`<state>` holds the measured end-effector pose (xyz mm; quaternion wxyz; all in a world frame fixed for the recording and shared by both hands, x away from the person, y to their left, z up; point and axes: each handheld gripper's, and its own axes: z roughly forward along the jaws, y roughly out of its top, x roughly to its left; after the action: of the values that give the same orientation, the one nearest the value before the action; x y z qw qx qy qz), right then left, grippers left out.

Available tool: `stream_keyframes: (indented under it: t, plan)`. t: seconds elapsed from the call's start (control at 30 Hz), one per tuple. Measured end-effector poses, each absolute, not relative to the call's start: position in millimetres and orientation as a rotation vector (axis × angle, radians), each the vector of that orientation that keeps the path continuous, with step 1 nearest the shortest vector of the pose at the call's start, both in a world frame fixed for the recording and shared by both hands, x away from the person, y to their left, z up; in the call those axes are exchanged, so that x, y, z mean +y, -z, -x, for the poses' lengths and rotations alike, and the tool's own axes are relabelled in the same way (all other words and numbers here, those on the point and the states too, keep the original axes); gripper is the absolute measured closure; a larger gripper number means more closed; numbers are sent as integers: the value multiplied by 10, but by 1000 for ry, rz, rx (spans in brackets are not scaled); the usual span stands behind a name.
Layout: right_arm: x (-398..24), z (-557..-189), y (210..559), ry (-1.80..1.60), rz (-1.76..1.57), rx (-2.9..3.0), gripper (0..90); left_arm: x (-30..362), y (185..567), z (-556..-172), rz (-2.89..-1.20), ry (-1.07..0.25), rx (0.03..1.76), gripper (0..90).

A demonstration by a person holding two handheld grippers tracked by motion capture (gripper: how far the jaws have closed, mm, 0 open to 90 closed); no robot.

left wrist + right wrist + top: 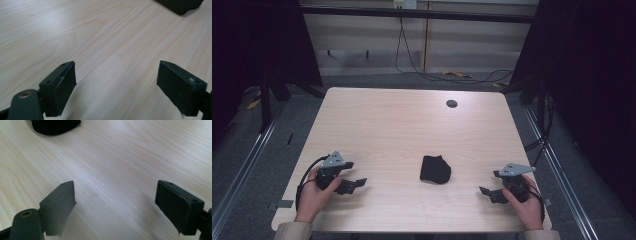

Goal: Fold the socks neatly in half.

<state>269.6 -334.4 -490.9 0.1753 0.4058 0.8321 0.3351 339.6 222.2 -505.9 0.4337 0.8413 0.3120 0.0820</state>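
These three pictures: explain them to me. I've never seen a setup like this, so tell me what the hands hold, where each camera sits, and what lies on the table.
A person sits at a wooden table and holds a hand tool with two black jaws in each hand: the left gripper and the right gripper. The high view looks down from above the person. The other two views come from cameras riding on the tools, looking along their jaws. A crumpled black cloth lies between the two tools, apart from both. A small dark round hole sits near the far edge. Both pairs of jaws stand open with bare wood between them, so nothing is held.
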Motion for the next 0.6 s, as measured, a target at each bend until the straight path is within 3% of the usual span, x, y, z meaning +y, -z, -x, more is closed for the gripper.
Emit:
stream_keyframes:
  t: [0.6]
  plan:
    - [-3408, -2689, 4953, -904, -1142, 2350, 155, 2487, 5150, -3331, -2172, -264, 800, 155]
